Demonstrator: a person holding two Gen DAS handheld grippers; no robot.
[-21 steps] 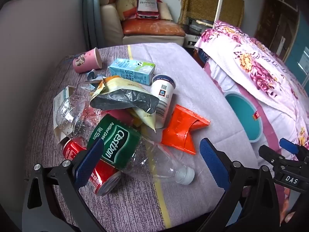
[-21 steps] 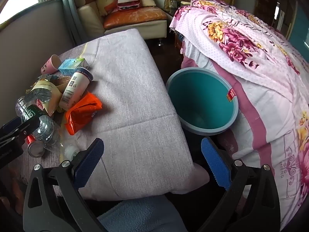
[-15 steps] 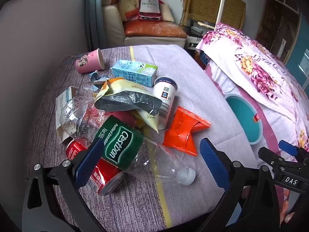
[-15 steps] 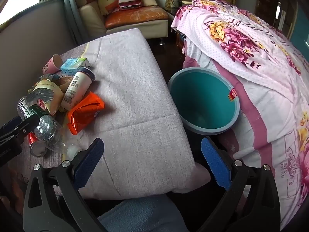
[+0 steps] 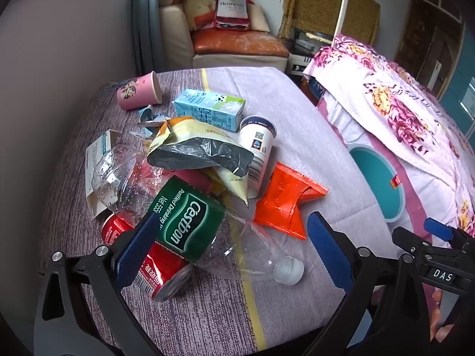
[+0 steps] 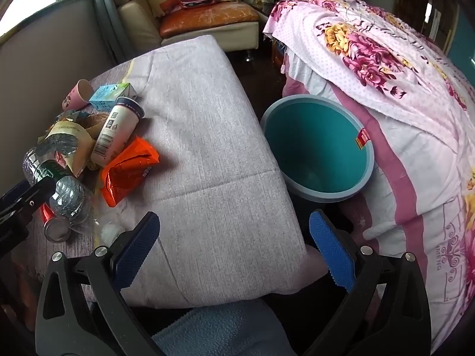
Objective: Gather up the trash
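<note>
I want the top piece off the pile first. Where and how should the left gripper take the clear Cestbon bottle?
Grip the Cestbon bottle across its green-labelled middle, coming from above with the open left gripper. It lies on its side on the red can, cap toward the camera, so the round body fits between the fingers.

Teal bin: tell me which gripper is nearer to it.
Right. The right gripper hangs open just short of the teal bin; the left gripper is over the trash pile, across the table.
</note>
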